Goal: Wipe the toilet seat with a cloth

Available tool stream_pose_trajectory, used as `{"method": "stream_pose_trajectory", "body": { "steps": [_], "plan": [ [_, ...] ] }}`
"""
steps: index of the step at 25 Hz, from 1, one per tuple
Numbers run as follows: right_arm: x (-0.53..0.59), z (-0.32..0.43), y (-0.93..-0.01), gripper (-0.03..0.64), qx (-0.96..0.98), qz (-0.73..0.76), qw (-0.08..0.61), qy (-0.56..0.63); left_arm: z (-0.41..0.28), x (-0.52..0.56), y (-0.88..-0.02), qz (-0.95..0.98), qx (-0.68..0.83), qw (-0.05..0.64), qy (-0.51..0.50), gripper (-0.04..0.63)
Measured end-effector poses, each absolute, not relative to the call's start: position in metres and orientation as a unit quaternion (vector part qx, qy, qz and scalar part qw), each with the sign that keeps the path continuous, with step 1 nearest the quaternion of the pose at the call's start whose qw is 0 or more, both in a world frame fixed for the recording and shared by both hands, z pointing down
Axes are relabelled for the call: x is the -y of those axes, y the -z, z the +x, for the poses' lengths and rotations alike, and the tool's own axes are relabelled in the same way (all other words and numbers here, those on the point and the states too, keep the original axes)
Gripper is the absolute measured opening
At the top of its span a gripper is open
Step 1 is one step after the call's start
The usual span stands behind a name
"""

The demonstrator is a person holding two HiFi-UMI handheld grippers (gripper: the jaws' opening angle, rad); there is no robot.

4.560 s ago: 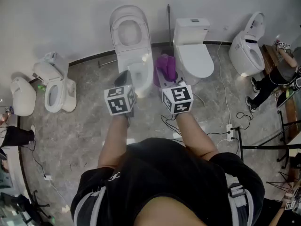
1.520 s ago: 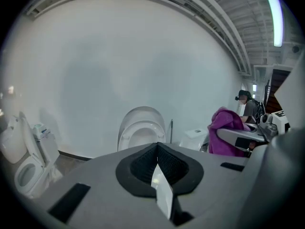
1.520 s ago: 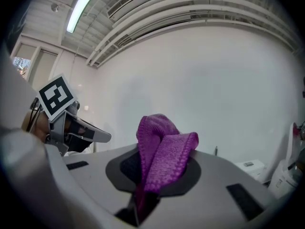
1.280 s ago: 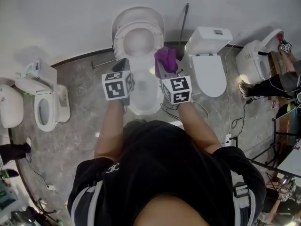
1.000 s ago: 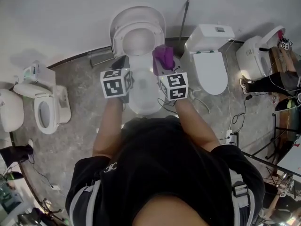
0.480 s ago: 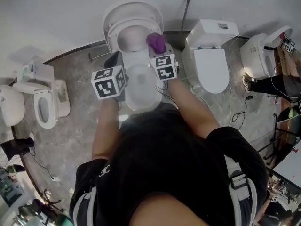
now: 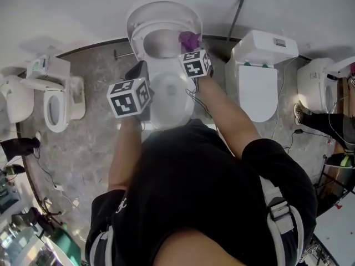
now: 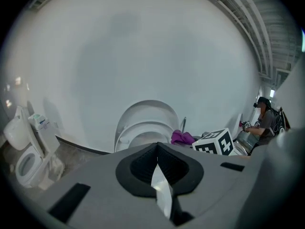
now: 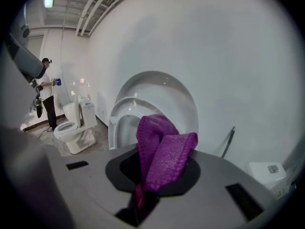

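Observation:
A white toilet [image 7: 166, 96] stands in the middle of the head view, its seat [image 9: 122, 109] and lid [image 7: 163, 16] both raised against the wall. My right gripper [image 7: 191, 47] is shut on a purple cloth [image 7: 190, 38], which hangs at the right side of the raised seat. In the right gripper view the folded cloth [image 9: 163, 151] bulges out of the jaws in front of the seat ring. My left gripper [image 7: 138, 72] hovers over the bowl's left rim, shut and holding nothing [image 8: 157, 150]. Whether the cloth touches the seat I cannot tell.
A second toilet with a closed lid [image 7: 259, 87] stands to the right, a small one [image 7: 55, 101] to the left, another at the far right [image 7: 317, 85]. A thin rod [image 7: 237, 13] leans on the wall. Cables [image 7: 52, 182] lie on the floor. A person [image 8: 264, 120] stands nearby.
My right gripper has carried the purple cloth forward, from over the bowl's right edge up to the raised seat. The left gripper shifted a little to the left beside the bowl.

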State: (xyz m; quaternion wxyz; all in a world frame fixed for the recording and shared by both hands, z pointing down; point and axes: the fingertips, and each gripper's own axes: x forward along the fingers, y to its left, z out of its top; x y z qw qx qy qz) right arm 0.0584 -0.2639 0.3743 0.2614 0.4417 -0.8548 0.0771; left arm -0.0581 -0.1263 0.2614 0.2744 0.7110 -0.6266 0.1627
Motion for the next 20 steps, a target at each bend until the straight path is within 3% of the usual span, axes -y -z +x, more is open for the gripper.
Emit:
{"method": "stream_pose_trajectory", "body": {
  "steps": [8,12,20],
  "plan": [
    [0.3,0.052,-0.421,0.052,0.849,0.402,0.299,-0.169,-0.063,0.145,-0.268,0.679,0.656,0.276,-0.179,0.008],
    [0.321,0.049,-0.416,0.052,0.842,0.411,0.283,-0.202,-0.07,0.151,-0.272,0.668,0.663,0.283,-0.186,0.009],
    [0.334,0.038,-0.41,0.052,0.843,0.428,0.281,-0.167,-0.083,0.153,-0.277,0.658,0.672,0.287,-0.18,0.009]
  ]
}}
